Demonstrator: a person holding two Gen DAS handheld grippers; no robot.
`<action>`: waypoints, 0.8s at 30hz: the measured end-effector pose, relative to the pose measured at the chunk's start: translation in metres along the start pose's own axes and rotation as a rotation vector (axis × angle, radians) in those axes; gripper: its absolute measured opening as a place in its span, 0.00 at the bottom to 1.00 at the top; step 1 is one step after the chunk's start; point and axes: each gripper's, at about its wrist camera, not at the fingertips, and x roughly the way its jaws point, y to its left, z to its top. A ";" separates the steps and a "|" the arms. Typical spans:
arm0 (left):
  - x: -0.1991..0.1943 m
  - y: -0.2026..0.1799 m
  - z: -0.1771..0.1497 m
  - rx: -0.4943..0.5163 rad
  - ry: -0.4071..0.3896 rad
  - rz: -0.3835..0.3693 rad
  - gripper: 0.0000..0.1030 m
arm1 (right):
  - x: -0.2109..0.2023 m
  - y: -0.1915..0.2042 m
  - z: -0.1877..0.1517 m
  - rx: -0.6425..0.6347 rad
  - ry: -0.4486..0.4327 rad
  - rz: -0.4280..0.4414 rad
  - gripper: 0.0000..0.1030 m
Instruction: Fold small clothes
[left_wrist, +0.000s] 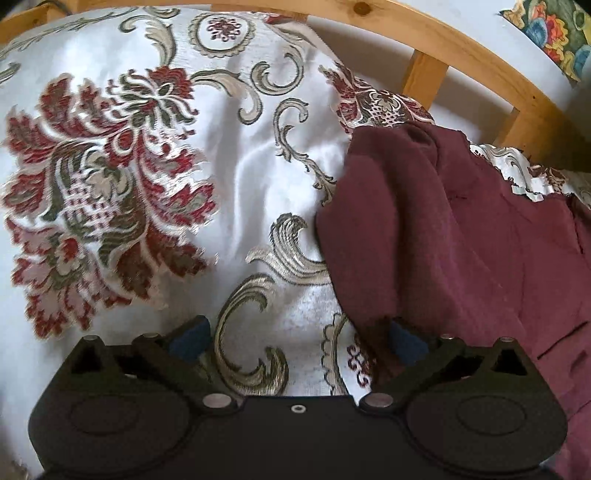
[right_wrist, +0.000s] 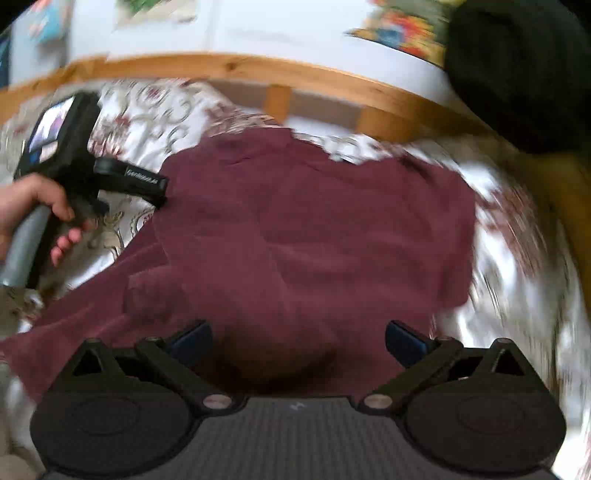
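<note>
Floral brocade bedspread (left_wrist: 229, 177) in white, red and gold covers a bed backed by a pine headboard rail (right_wrist: 229, 68). On it lies a maroon knit garment (right_wrist: 314, 236), rumpled and partly doubled over, its edge reaching the spread's far side. The left gripper (left_wrist: 295, 338) hangs at the garment's left edge, jaws spread wide, one blue pad touching cloth but pinching nothing. The right gripper (right_wrist: 298, 341) hovers above the garment's near portion, jaws equally wide and empty, apparently between folds. A person's hand (right_wrist: 33, 214) grips the left tool's handle.
</note>
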 end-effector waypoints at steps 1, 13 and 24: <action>-0.003 0.001 0.000 -0.013 0.011 0.001 0.99 | -0.009 -0.006 -0.008 0.046 -0.023 -0.008 1.00; -0.088 -0.021 -0.048 0.229 -0.067 0.096 0.99 | -0.057 -0.065 -0.047 0.471 -0.047 -0.025 1.00; -0.169 -0.037 -0.111 0.288 -0.085 0.010 0.99 | -0.069 -0.047 -0.050 0.401 -0.041 0.028 1.00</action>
